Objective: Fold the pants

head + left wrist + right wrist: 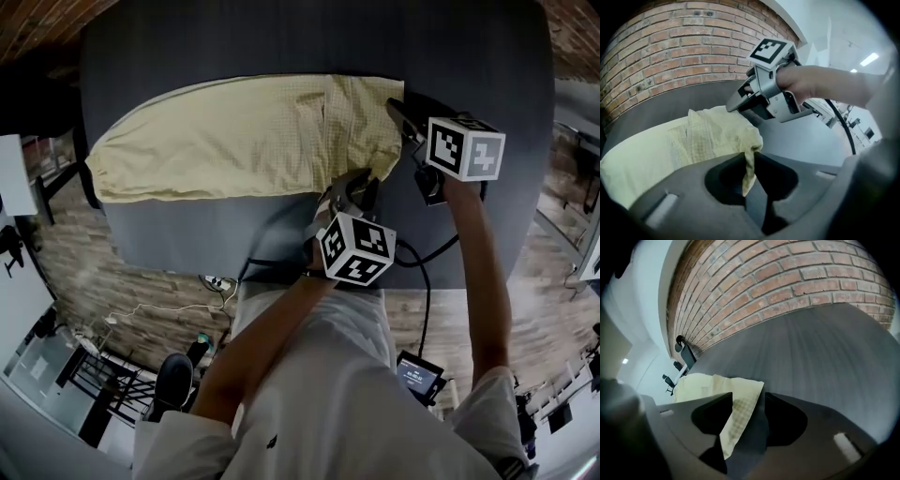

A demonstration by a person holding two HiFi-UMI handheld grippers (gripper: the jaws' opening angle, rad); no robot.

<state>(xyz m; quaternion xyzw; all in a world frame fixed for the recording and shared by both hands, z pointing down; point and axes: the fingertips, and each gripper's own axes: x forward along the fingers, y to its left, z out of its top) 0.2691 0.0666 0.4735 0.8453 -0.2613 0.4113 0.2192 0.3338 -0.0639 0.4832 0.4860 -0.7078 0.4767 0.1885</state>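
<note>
Both arms reach forward, grippers tilted down at the right end of the pants (234, 136). The left gripper (353, 185) pinches the near corner tight. The right gripper (398, 111) stands wide apart, the far corner loose between its jaws. The pale yellow, checked pants lie lengthwise across the dark table (487, 56)

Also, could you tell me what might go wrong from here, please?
The left claw pinches only a thin tip of the pants, which could slip out on lifting. The right claw is open with the far corner merely lying inside it, so it may close on too little cloth.
</note>
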